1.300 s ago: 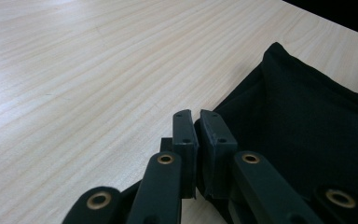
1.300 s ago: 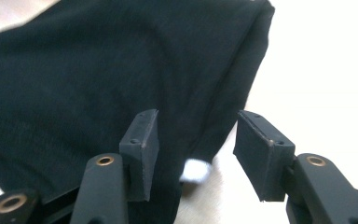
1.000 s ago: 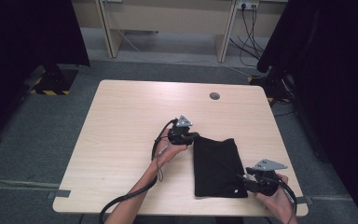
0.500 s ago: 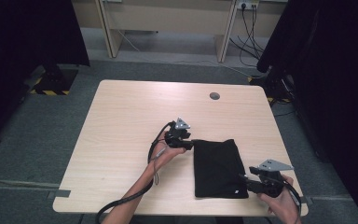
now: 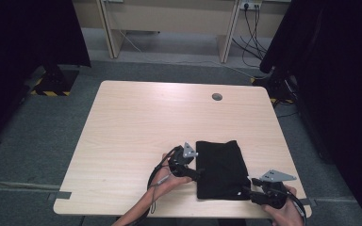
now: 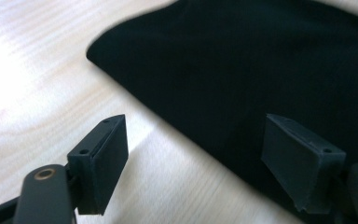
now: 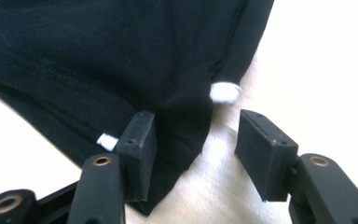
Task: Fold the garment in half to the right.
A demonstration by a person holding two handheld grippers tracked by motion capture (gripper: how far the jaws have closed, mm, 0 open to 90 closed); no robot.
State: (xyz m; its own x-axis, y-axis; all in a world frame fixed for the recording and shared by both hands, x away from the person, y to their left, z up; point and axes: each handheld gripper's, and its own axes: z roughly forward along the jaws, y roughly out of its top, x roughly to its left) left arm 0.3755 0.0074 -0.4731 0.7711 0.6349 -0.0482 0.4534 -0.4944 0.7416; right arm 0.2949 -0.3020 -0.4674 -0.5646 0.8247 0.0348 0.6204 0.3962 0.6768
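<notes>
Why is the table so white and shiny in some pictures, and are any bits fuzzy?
In the right gripper view, bright light washes the table out almost white; in the left gripper view, glare whitens the wood at the left, and the black cloth has a smeared, fuzzy edge; in the high view, the light is even and soft, though the cloth looks flat black, without detail.

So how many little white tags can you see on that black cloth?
2, both seen in the right gripper view on the folded black cloth: one white tag at its corner edge, another white tag beside the right gripper. Folds may hide more.
</notes>
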